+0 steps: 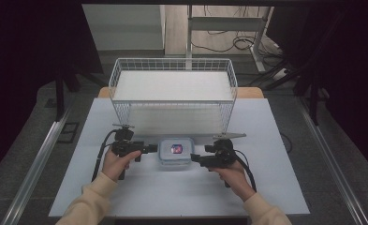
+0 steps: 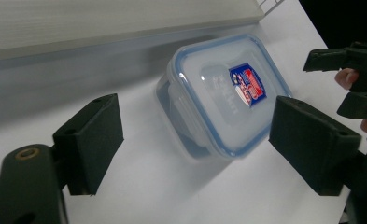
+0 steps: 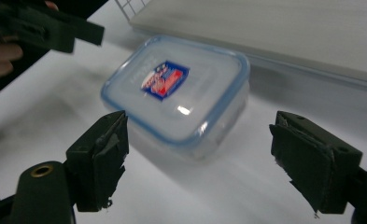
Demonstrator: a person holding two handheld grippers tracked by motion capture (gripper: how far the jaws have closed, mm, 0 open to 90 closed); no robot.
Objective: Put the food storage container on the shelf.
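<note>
A clear plastic food box with a blue-rimmed lid and a red-blue label point(image 1: 175, 150) point(image 2: 225, 95) point(image 3: 177, 92) lies flat on the white table point(image 1: 181, 187), just in front of the wire basket. My left gripper point(image 1: 154, 148) point(image 2: 195, 142) points at the box from its left, jaws wide apart, nothing between them. My right gripper point(image 1: 194, 158) point(image 3: 197, 158) faces the box from its right, jaws also spread and empty. The box sits a little beyond both sets of jaws, touching neither. Each gripper view shows the other gripper past the box.
A white wire basket point(image 1: 172, 65) with a pale flat board inside stands at the back of the table, close behind the box. Table edges run left and right, with dark floor, metal rails and cables beyond. Bare table lies in front of the hands.
</note>
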